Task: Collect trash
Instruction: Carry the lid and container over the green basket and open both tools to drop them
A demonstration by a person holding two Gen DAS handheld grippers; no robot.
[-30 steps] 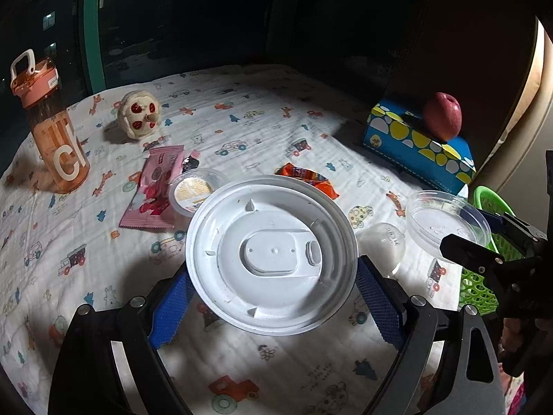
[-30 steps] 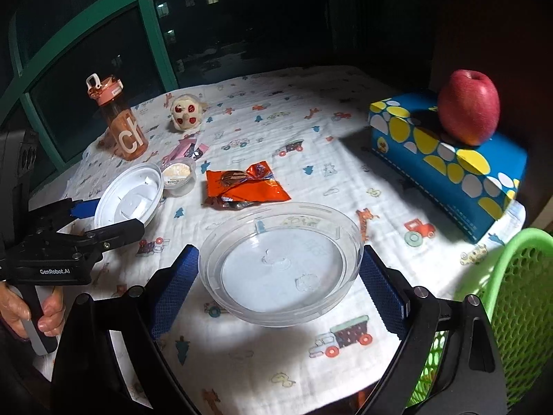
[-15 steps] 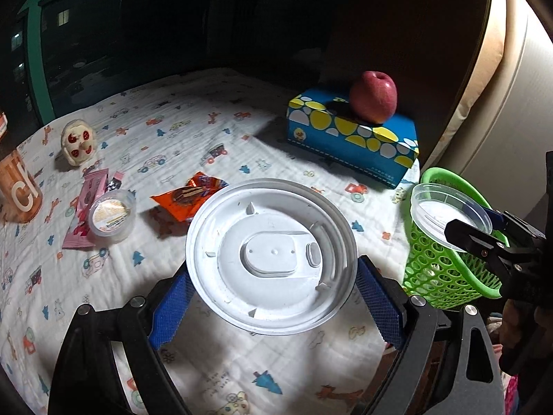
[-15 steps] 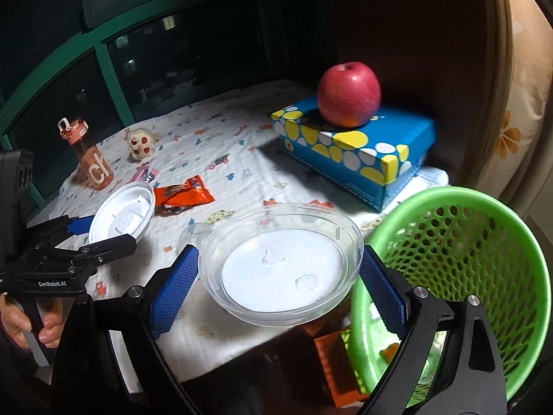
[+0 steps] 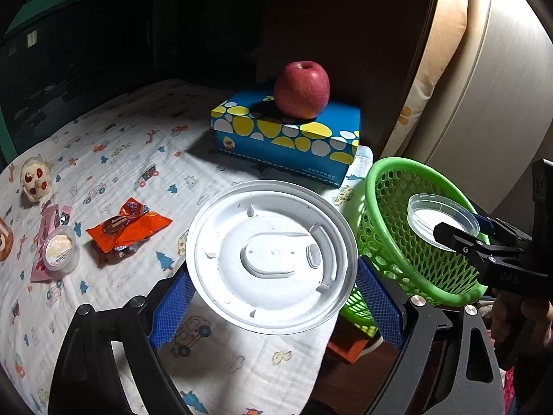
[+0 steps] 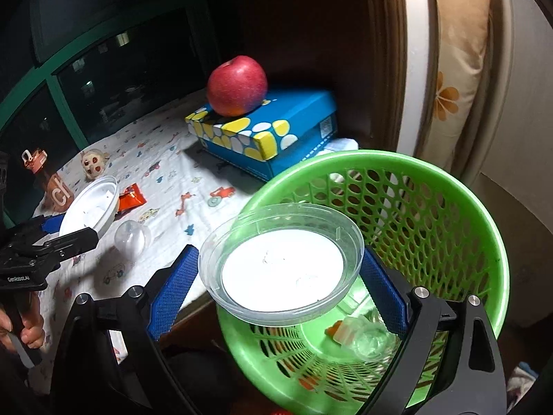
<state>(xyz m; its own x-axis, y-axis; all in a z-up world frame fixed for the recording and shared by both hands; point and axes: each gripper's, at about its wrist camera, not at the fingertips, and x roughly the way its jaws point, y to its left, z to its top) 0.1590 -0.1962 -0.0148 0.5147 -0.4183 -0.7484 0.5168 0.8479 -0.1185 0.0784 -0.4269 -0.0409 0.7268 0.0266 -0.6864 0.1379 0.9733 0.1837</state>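
Note:
My left gripper (image 5: pixel 273 297) is shut on a white round plastic lid (image 5: pixel 271 256) and holds it above the table's right edge, just left of the green mesh basket (image 5: pixel 390 235). My right gripper (image 6: pixel 276 294) is shut on a clear round plastic lid (image 6: pixel 281 266) and holds it over the basket's (image 6: pixel 449 228) open mouth. The right gripper with its clear lid also shows in the left wrist view (image 5: pixel 442 221). Clear plastic trash (image 6: pixel 366 342) lies in the basket's bottom. An orange wrapper (image 5: pixel 128 228), a pink wrapper (image 5: pixel 48 221) and a small lidded cup (image 5: pixel 60 252) lie on the cloth.
A red apple (image 5: pixel 301 90) sits on a blue and yellow tissue box (image 5: pixel 287 138) at the table's back right. A clear dome (image 6: pixel 133 237) lies near the table edge. An orange bottle (image 6: pixel 48 176) and a small skull toy (image 6: pixel 93 166) stand far left.
Both grippers have swung right with their lids. The clear lid has moved from beside the basket to over its mouth. The white lid has moved to the table's right edge.

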